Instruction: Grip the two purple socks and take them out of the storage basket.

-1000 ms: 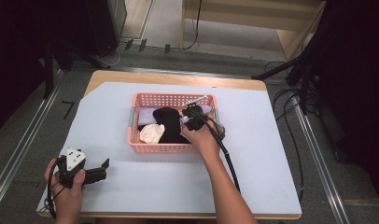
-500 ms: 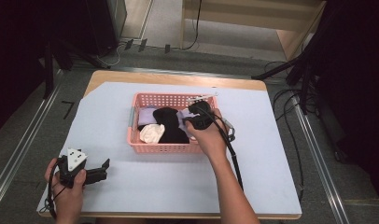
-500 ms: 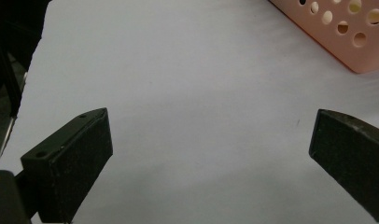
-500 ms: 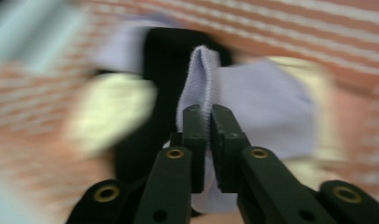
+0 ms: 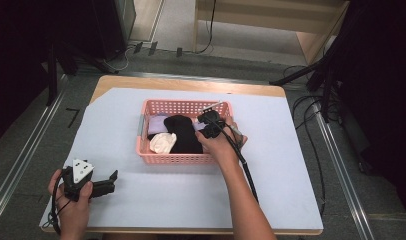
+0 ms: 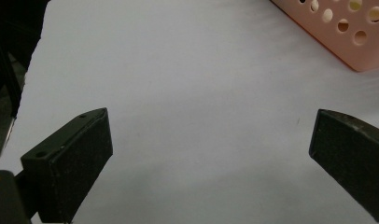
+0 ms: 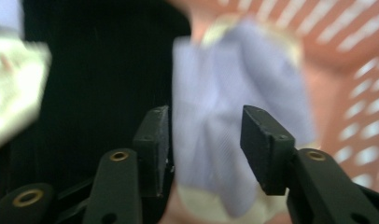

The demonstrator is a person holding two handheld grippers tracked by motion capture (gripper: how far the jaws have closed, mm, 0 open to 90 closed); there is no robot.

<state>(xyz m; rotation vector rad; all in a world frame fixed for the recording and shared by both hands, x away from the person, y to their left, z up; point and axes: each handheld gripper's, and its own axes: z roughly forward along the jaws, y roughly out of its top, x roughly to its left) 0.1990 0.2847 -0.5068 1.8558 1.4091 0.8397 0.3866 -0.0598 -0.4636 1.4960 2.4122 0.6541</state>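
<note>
The right gripper (image 5: 207, 121) hangs inside the pink basket (image 5: 183, 159), at its right half, with its jaws just opened partway; in the right gripper view they stand apart over a lilac cloth (image 7: 234, 130), and nothing is pinched between the pads. The view is blurred, so I cannot tell whether the tips touch the fabric.

The step in hand looks like taking a grip on that lilac cloth. To do it well, the jaws should come down astride a raised fold, not flat on the cloth, and keep clear of the black cloth (image 7: 94, 70) just to the left, so that only one piece comes away. The basket's right wall is close, so the right-hand jaw needs room before it closes. A firm bite on a bunched ridge would hold better than a nip at a thin edge.

The basket sits at the middle of the table (image 5: 291, 175), toward the far side. It holds a black cloth (image 5: 183, 135) in the middle, a cream cloth (image 5: 162, 143) at its near left, and lilac cloth (image 5: 158, 121) showing at the far left and under the right gripper.

The left gripper (image 5: 108, 181) rests at the near left corner of the table, well apart from the basket. Its jaws are wide and empty over the bare sheet.
</note>
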